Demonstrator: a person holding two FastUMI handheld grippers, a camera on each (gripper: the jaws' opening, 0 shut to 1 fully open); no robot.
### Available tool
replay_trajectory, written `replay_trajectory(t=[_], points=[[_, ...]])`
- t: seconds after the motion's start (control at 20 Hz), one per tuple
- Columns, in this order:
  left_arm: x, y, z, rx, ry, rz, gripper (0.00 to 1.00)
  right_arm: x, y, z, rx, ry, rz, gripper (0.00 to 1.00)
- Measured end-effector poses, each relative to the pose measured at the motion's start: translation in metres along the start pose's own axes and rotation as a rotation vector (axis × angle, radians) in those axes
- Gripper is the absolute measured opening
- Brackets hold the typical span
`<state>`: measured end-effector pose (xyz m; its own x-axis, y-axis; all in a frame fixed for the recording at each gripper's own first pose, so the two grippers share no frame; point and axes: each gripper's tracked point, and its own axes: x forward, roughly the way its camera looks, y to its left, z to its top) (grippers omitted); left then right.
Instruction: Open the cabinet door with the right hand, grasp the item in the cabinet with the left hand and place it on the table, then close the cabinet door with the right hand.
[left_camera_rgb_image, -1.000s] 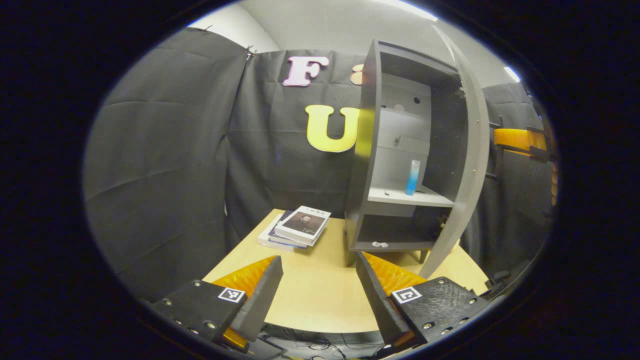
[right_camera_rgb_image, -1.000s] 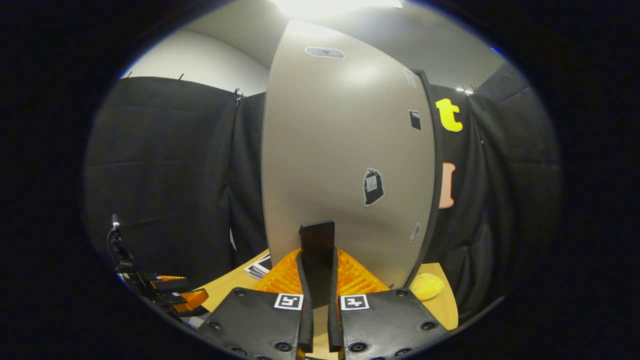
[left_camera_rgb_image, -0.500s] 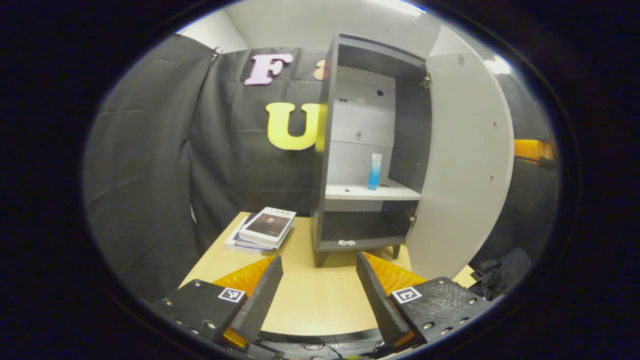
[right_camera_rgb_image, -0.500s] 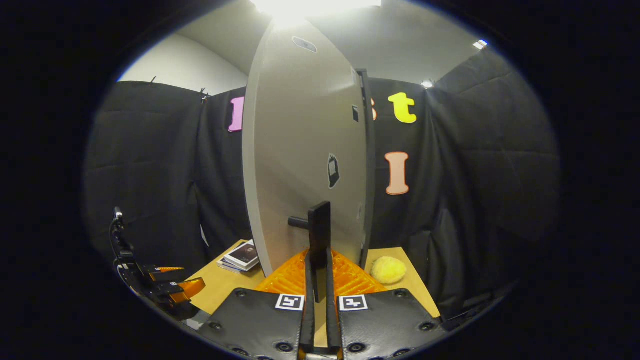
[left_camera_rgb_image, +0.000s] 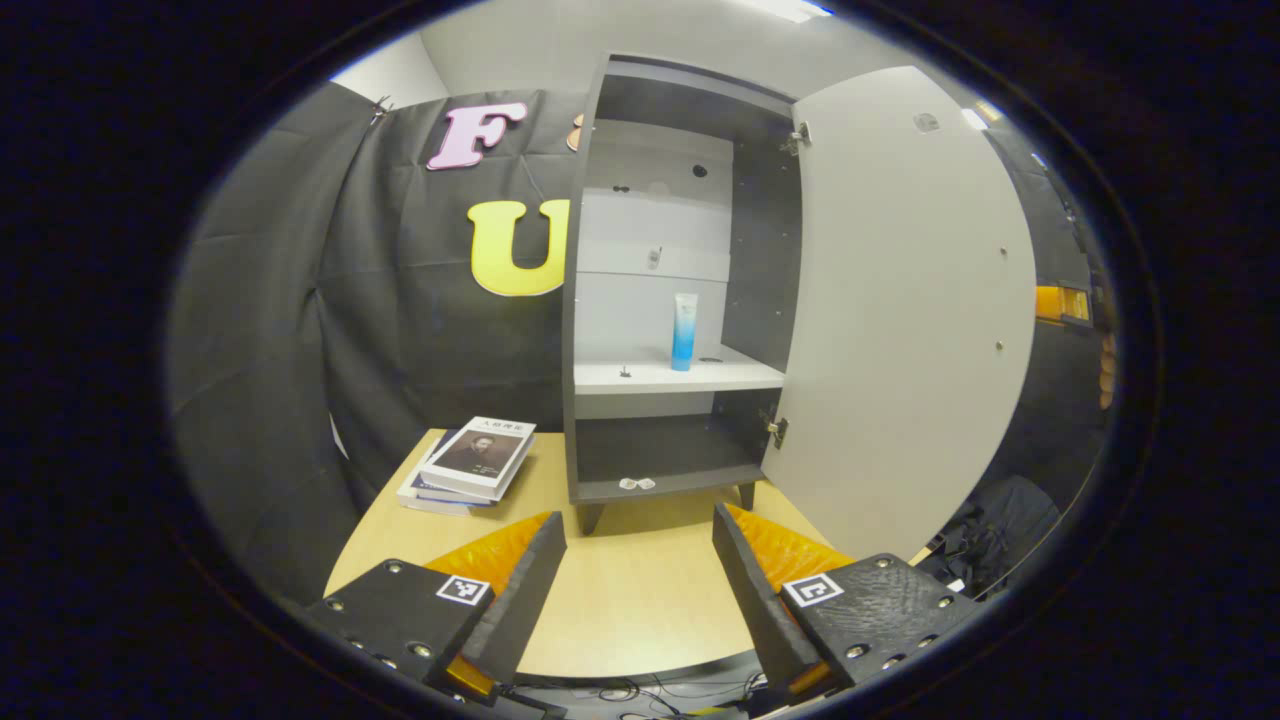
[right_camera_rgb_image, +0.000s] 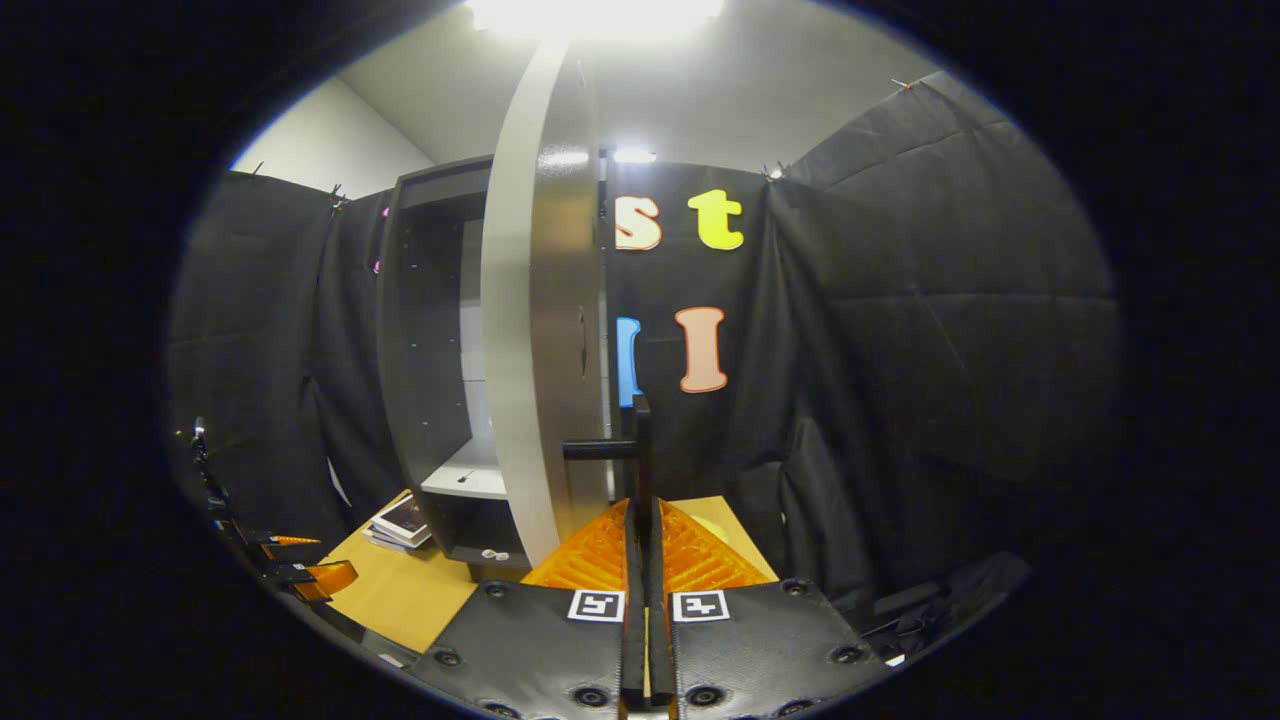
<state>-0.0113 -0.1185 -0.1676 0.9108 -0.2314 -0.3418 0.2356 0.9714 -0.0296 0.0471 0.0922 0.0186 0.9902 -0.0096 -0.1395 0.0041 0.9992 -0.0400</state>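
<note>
The cabinet (left_camera_rgb_image: 668, 300) is standing on the table (left_camera_rgb_image: 620, 600) with its door (left_camera_rgb_image: 900, 300) swung wide open to the right in the left gripper view. The right gripper (right_camera_rgb_image: 640, 520) is clamping both fingers on the dark handle (right_camera_rgb_image: 625, 450) that is sticking out of the door's outer face, and the door is showing nearly edge-on in the right gripper view. Inside the cabinet, a blue and white tube (left_camera_rgb_image: 684, 332) is standing upright on the middle shelf (left_camera_rgb_image: 660, 377), toward the right half of the shelf and near the back wall. A small dark bit is lying on the shelf to the tube's left. The left gripper (left_camera_rgb_image: 638, 560) is hovering over the near part of the table with its fingers spread apart and nothing between them, well apart from the cabinet. A stack of books (left_camera_rgb_image: 470, 462) is lying on the table just left of the cabinet. In the right gripper view the left gripper is also showing at the lower left, farther off, and a yellow object is peeking out behind the right gripper's fingers on the table.
</note>
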Motion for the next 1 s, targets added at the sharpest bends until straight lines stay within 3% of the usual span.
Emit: replay_trajectory(t=[0.3,0.45,0.95,1.0], points=[[0.022,-0.025,0.008,0.015,0.015,-0.055,0.91,0.000,-0.003,0.003,0.015,-0.036,0.026,0.00],[0.032,-0.030,0.016,0.050,0.003,-0.076,0.89,-0.004,-0.010,0.010,0.011,-0.060,0.001,0.06],[0.084,-0.029,0.028,0.038,-0.032,-0.182,0.91,-0.050,-0.080,0.005,0.075,-0.060,-0.320,0.06],[0.089,-0.028,0.031,0.043,-0.040,-0.182,0.89,-0.052,-0.086,0.004,0.084,-0.055,-0.346,0.02]])
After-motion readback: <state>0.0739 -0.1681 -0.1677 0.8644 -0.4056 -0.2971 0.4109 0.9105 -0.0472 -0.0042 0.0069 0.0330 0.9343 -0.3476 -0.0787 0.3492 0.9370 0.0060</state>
